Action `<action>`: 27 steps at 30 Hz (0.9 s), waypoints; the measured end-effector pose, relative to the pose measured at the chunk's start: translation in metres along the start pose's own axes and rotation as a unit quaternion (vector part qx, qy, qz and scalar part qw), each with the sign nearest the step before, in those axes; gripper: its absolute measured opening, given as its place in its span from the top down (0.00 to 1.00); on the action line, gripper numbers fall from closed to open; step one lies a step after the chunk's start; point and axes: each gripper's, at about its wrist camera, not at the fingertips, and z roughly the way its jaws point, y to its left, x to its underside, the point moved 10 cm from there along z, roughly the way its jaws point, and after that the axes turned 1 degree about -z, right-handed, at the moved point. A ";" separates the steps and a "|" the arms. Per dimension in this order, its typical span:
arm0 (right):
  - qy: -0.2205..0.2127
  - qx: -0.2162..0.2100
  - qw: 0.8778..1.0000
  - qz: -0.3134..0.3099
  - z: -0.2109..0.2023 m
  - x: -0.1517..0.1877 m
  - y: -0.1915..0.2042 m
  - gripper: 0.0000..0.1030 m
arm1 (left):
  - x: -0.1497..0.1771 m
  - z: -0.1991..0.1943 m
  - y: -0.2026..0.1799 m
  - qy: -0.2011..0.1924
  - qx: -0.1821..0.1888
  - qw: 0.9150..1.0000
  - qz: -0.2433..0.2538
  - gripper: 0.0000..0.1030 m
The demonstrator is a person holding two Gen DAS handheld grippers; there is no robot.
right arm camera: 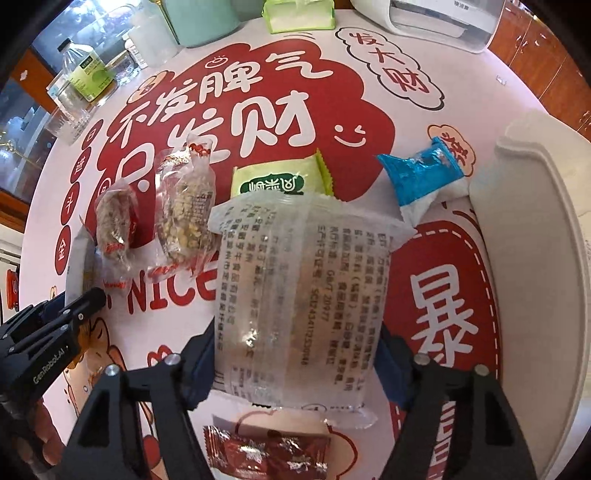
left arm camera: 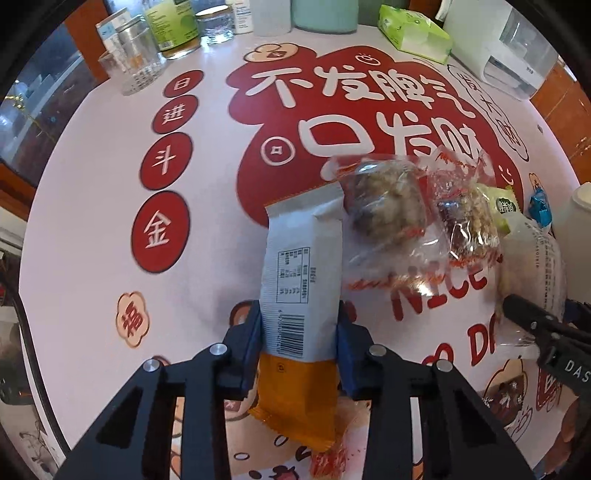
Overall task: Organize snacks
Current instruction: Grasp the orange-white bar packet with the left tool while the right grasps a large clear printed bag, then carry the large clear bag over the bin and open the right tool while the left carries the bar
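Observation:
My left gripper (left arm camera: 299, 325) is shut on a white and orange snack packet (left arm camera: 301, 266) with a barcode, held above the table. My right gripper (right arm camera: 295, 354) is shut on a clear packet with printed text (right arm camera: 299, 280); the same packet shows at the right of the left wrist view (left arm camera: 532, 266). Two clear packets of nut and grain snacks (left arm camera: 384, 206) (left arm camera: 469, 221) lie on the table; in the right wrist view they lie left of centre (right arm camera: 118, 221) (right arm camera: 188, 210). A green packet (right arm camera: 277, 181), a blue packet (right arm camera: 424, 177) and a red packet (right arm camera: 269, 454) also lie there.
A white tray (right arm camera: 535, 236) stands at the right edge of the table. Along the far edge stand a glass jar (left arm camera: 136, 55), bottles (left arm camera: 173, 26), a teal container (left arm camera: 325, 14), a green tissue pack (left arm camera: 413, 29) and a white appliance (left arm camera: 506, 48). The tablecloth (left arm camera: 207, 155) is pink with red print.

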 end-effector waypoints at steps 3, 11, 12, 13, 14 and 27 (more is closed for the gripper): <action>-0.008 -0.011 1.000 0.001 -0.009 0.004 -0.002 0.37 | 0.003 -0.011 0.007 -0.012 -0.005 1.000 -0.007 0.68; -0.020 -0.038 0.999 0.001 -0.030 0.021 -0.006 0.38 | 0.013 -0.067 0.002 -0.062 -0.016 0.998 0.004 0.68; -0.027 -0.042 0.999 -0.006 -0.039 0.024 -0.006 0.38 | 0.015 -0.075 -0.002 -0.069 -0.017 0.997 0.008 0.68; -0.033 -0.043 0.998 -0.011 -0.044 0.025 -0.006 0.38 | 0.017 -0.082 -0.007 -0.074 -0.017 0.997 0.013 0.68; -0.041 -0.044 0.998 -0.019 -0.053 0.028 -0.005 0.38 | 0.020 -0.089 -0.011 -0.079 -0.017 0.997 0.016 0.68; -0.080 -0.093 0.988 -0.095 -0.133 0.093 -0.019 0.38 | 0.083 -0.163 -0.109 -0.102 0.035 0.992 0.073 0.67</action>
